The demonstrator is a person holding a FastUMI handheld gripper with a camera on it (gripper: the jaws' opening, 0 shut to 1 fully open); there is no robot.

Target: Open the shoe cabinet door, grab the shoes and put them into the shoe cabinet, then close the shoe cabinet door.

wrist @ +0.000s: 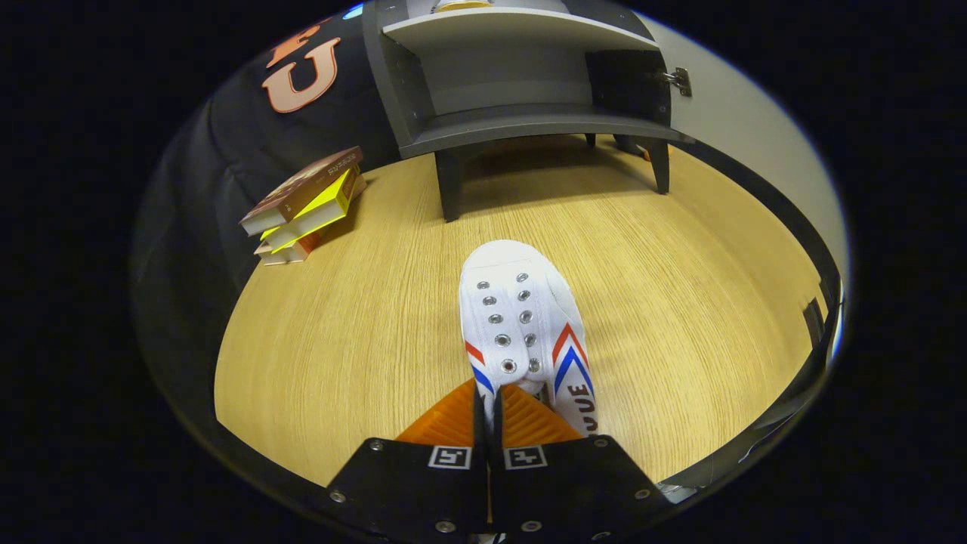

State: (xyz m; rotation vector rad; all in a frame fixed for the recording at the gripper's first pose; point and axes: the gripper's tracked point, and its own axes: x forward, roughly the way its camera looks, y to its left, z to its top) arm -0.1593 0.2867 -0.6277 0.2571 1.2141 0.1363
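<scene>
Gripper (pixel 489 393) nearly closed, both fingers pinched on a thin bit of the shoe (pixel 521 317), prob the tongue or upper edge near the last eyelets. Only a sliver of white fabric between them. Shoe sticks out ahead of the fingers, toe pointing toward the cabinet (pixel 521 83). Can't tell if sole is resting on the table (pixel 340 317) or lifted just off it.

Cabinet well beyond the shoe, door (pixel 748 128) swung open to the right, hinge visible. Lower shelf (pixel 529 125) bare, upper shelf (pixel 514 30) above it with something on top, too cut off to tell. Stack of books (pixel 306 204) off to the left, near the cabinet's left leg, well apart from the shoe.

Judged stage: door done, shoe grabbed, carry to shelf next, close door after.

Risks from here:
- Grip on soft fabric only, so shoe could sag, swing or slip out if moved fast.
- Toe hanging low could catch the lower shelf's front lip on entry; needs lift first.
- Shoe swinging sideways could clip the cabinet's side wall or the open door, nudging it partway shut.
- Dropping too near shelf edge could leave heel overhanging and block the door closing.
- Books prob out of the path, low concern.
</scene>
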